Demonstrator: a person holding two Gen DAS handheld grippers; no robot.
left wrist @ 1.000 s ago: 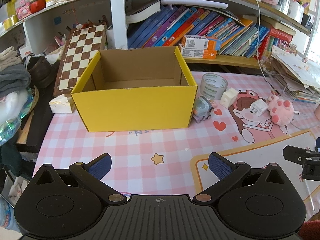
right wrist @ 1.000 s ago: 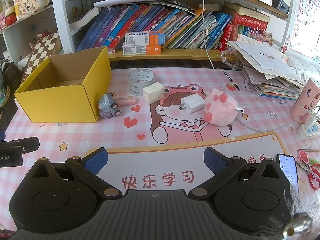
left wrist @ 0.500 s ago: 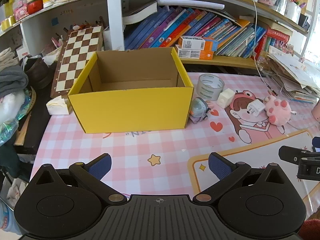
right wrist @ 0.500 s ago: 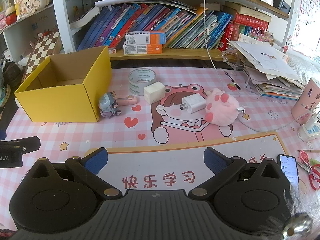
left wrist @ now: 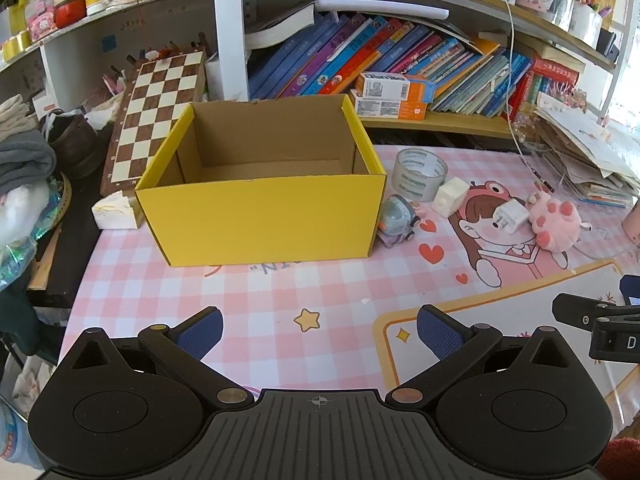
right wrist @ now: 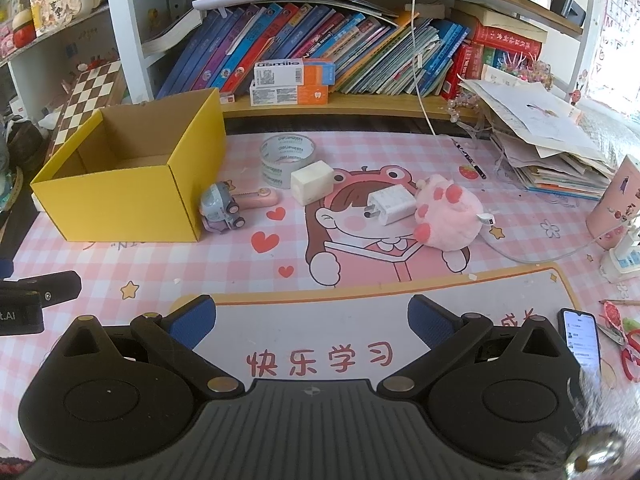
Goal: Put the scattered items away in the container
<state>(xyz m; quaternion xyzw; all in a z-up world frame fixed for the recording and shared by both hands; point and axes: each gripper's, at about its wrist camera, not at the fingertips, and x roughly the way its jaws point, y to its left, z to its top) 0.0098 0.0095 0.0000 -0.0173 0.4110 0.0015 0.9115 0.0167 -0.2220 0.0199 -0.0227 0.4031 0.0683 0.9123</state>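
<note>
Scattered items untouched: left gripper [left wrist: 319, 330] and right gripper [right wrist: 311, 320] both with jaws wide apart, empty, over the pink table [right wrist: 360, 284]. Beyond the right gripper lie a white charger [right wrist: 391, 204] touching a pink plush [right wrist: 448, 214], a white block [right wrist: 312, 182] against a tape roll [right wrist: 287, 156], and a toy car [right wrist: 220, 208] beside the yellow box [left wrist: 260, 216], open and empty.
</note>
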